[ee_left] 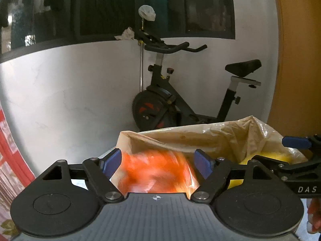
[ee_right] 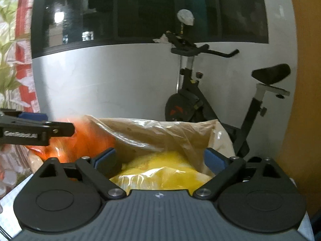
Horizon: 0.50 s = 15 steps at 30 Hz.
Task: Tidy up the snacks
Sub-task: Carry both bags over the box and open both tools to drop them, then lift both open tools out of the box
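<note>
A blurred orange snack packet (ee_left: pixel 154 172) sits between the blue pads of my left gripper (ee_left: pixel 157 160), which stands open over a crumpled translucent plastic bag (ee_left: pixel 220 136). In the right wrist view, a yellow snack packet (ee_right: pixel 160 170) lies in the same bag (ee_right: pixel 150 132). It is below my open right gripper (ee_right: pixel 160 156), with a gap at each pad. The orange packet (ee_right: pixel 90 138) shows at the left, under a left gripper finger (ee_right: pixel 34 117). A right gripper finger (ee_left: pixel 297 142) reaches in at the right edge, above the yellow packet (ee_left: pixel 252 158).
An exercise bike (ee_left: pixel 170 100) stands against the white wall behind the bag. An orange panel (ee_left: pixel 297 60) rises at the right. A red patterned cloth (ee_left: pixel 8 140) hangs at the left. A dark window runs along the top.
</note>
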Available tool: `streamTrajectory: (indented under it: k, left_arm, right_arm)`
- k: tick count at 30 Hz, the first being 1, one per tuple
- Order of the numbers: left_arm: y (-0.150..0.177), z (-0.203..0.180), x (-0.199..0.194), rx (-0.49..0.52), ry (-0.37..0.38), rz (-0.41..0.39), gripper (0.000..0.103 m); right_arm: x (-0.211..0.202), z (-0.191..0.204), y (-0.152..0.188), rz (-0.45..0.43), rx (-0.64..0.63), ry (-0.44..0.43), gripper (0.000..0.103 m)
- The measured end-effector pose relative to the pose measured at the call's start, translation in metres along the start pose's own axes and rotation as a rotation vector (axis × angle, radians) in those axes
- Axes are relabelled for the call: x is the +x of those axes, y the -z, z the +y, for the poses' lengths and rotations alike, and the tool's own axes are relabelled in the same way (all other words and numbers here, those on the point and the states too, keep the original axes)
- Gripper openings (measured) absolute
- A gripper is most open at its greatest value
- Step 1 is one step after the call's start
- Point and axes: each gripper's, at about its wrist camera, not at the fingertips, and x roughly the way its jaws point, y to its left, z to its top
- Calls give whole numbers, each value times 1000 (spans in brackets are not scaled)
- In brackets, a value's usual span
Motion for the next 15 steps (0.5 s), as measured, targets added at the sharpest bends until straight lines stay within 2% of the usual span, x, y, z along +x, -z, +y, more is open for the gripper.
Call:
streamTrajectory:
  k: [7, 15]
  left_arm:
    - [-6, 10, -15, -26, 4, 16, 81]
    - [-15, 36, -61, -86, -10, -30, 81]
  right_arm:
    - [-25, 3, -7, -34, 21, -22, 98]
    - [-66, 5, -24, -80, 104, -40, 98]
